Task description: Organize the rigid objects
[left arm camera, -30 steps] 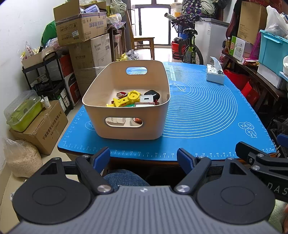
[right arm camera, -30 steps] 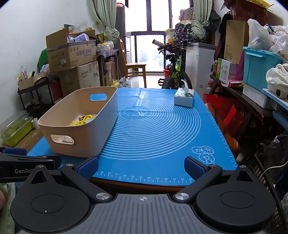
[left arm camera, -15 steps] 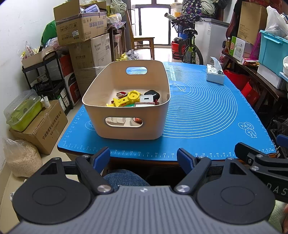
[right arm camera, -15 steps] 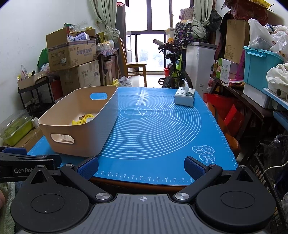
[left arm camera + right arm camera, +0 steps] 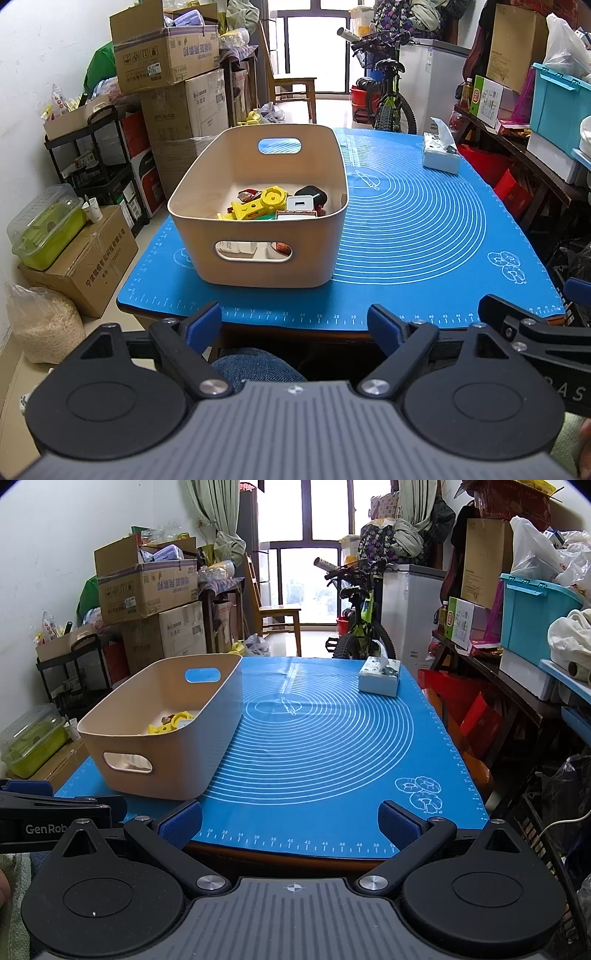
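Note:
A beige bin (image 5: 258, 221) (image 5: 162, 731) with cut-out handles stands on the left of the blue mat (image 5: 406, 229) (image 5: 325, 738). Inside it lie several small rigid things, among them a yellow toy (image 5: 258, 205) (image 5: 171, 723) and a white and black charger (image 5: 306, 201). My left gripper (image 5: 295, 323) hangs before the table's near edge, short of the bin, its jaws opening with nothing between them. My right gripper (image 5: 290, 821) stands open and empty over the mat's near edge, to the right of the bin. Each gripper shows at the edge of the other's view.
A tissue box (image 5: 439, 157) (image 5: 380, 679) sits at the mat's far right. Stacked cardboard boxes (image 5: 166, 62) and a black shelf line the left wall. A bicycle (image 5: 354, 627) and a chair (image 5: 273, 616) stand beyond the table. Loaded shelves with a teal bin (image 5: 532, 616) run along the right.
The left gripper's jaws stand a little wider apart than before. Nothing else has moved.

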### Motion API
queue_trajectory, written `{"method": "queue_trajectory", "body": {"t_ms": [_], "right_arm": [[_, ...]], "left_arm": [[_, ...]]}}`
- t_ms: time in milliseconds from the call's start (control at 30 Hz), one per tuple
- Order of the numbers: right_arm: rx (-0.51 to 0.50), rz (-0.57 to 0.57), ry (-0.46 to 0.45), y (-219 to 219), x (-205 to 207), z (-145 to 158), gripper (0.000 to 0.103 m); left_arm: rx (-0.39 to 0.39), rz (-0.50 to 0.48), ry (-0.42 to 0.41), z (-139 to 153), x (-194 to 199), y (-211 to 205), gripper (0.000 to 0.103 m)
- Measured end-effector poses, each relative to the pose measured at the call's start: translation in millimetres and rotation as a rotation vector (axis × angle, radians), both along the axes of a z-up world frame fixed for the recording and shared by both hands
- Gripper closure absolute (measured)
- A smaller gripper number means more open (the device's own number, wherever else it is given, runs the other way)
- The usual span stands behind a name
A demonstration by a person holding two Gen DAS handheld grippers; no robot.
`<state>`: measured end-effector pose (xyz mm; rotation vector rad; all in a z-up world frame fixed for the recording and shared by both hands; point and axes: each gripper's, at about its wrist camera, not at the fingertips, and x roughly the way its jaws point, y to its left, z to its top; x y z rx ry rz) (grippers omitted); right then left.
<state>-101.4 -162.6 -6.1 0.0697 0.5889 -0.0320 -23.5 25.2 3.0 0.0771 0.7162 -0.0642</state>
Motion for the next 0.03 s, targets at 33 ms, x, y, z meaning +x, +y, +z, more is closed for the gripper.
{"method": "queue_trajectory", "body": {"t_ms": [33], "right_arm": [[0.0, 0.0, 0.0, -0.3, -0.3, -0.4, 0.002]], "left_arm": [[0.0, -0.001, 0.001, -0.4, 0.2, -0.6, 0.017]]}}
